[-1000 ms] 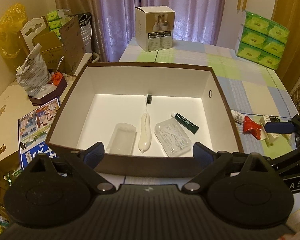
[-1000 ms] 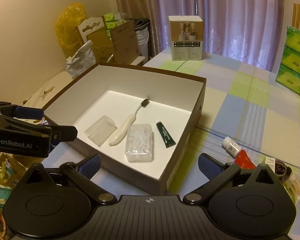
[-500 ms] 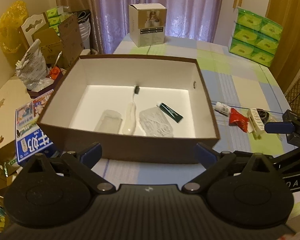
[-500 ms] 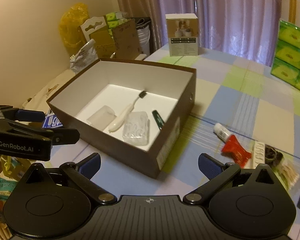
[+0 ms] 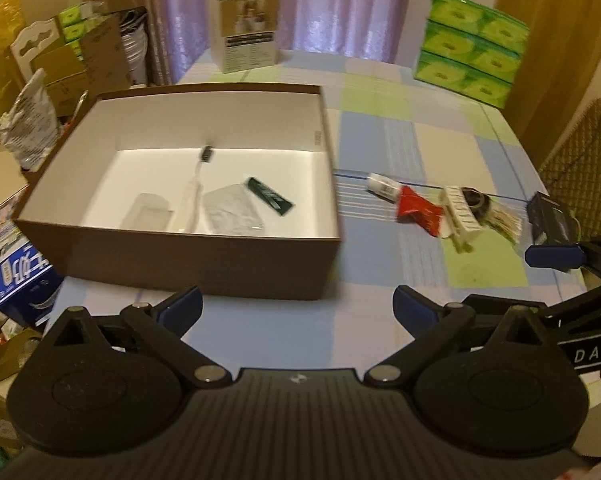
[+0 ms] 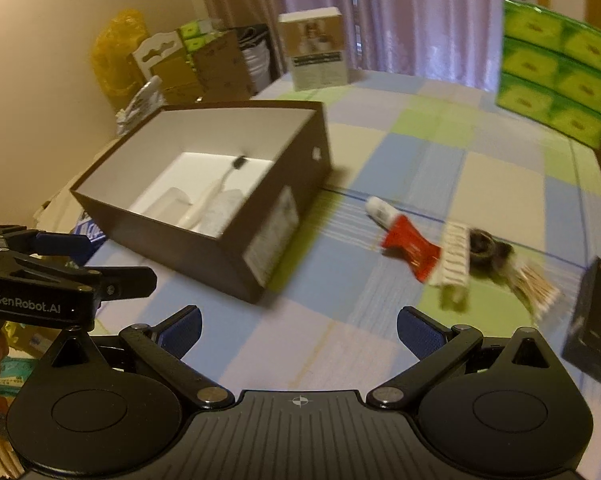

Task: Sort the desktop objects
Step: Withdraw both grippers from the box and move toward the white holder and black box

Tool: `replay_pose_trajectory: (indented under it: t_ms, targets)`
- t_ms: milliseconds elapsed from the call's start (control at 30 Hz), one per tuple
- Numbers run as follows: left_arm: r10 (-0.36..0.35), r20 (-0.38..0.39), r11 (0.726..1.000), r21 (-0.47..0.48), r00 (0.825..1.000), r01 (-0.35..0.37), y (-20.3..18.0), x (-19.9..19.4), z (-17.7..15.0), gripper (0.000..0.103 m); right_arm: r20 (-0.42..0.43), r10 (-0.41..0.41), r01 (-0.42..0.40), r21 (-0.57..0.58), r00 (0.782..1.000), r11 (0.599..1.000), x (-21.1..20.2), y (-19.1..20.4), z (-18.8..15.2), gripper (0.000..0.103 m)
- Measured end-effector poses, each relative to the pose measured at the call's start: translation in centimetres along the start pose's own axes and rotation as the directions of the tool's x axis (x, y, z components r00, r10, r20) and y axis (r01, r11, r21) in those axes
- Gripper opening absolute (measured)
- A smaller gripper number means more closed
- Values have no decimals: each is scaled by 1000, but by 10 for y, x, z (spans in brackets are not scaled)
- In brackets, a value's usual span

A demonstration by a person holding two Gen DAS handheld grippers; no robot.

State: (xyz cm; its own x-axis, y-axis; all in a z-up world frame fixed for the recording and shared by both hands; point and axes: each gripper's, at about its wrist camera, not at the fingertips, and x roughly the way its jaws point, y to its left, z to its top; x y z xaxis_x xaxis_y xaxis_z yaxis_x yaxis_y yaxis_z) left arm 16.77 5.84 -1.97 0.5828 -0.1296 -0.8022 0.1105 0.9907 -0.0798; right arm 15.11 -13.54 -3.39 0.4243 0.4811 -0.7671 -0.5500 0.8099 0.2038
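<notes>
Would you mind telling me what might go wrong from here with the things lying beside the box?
The red tube, the white comb and the cotton swabs lie touching in one heap, so the open right gripper may drag a neighbour along. The black box sits close by and could get knocked.
</notes>
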Motion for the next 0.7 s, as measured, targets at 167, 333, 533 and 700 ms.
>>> replay_pose_trajectory:
  t_ms: [167, 333, 533, 700]
  targets:
    - [-30, -10, 999, 41, 1000, 30, -29, 5, 1, 100, -3, -22, 22, 45, 1000, 999, -12, -26, -10, 101]
    - [-46, -24, 996, 69, 999, 47, -54, 12, 1, 100, -5, -44, 45, 78, 999, 996, -23, -50, -19, 101]
    - [-70, -41, 994, 84, 997, 73, -81, 23, 5, 100, -3, -89, 89, 121, 996, 989, -31, -78, -25, 101]
    - [-87, -57, 991, 98, 995, 92, -102, 36, 9, 99, -2, -126, 125, 144, 992, 982, -35, -104, -30, 101]
